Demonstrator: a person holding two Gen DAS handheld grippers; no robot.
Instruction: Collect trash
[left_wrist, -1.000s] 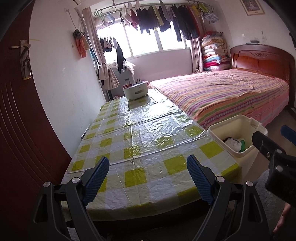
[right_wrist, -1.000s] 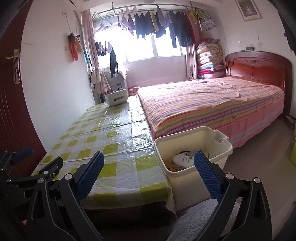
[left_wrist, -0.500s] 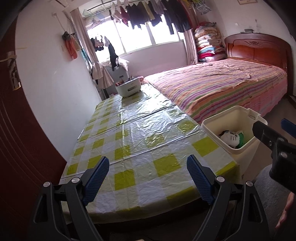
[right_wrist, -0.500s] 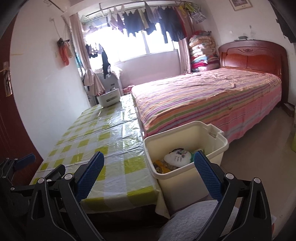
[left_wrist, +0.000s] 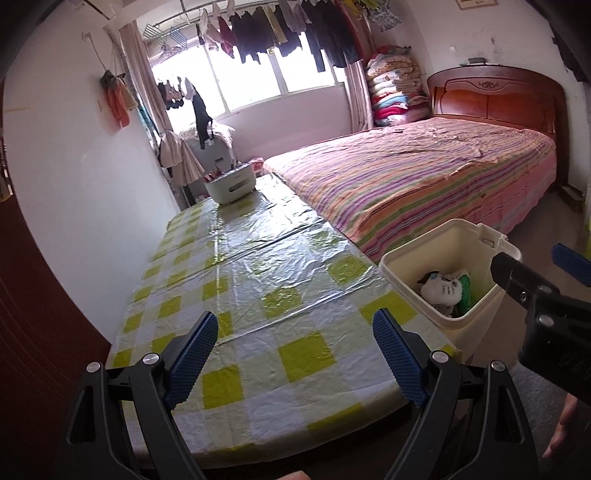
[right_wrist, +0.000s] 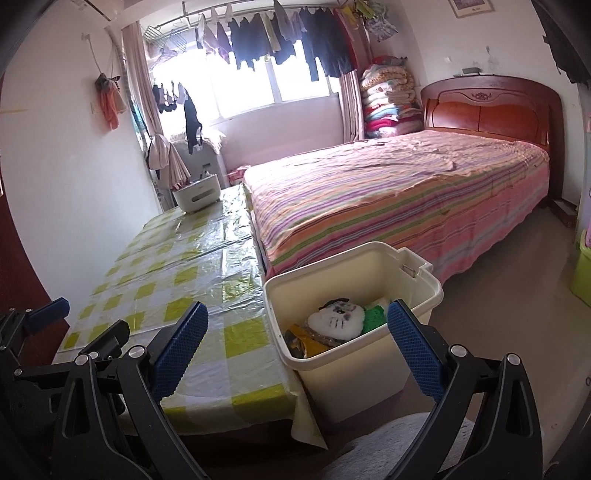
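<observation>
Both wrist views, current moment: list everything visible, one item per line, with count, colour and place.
table: one, yellow-and-white checked plastic cover, along the left wall
caddy: one, white, far end of the table
bin: one, cream, on the floor at the table's near right corner
trash: a few pieces, white with a cat face, green, yellow, inside the bin
bed: one, striped pink sheet, red-brown headboard, right of the table
folded quilts: one stack, mixed colours, beside the headboard
hanging clothes: a row, mostly dark, above the window
left gripper: black with blue pads, open, empty
right gripper: same, open, empty
</observation>
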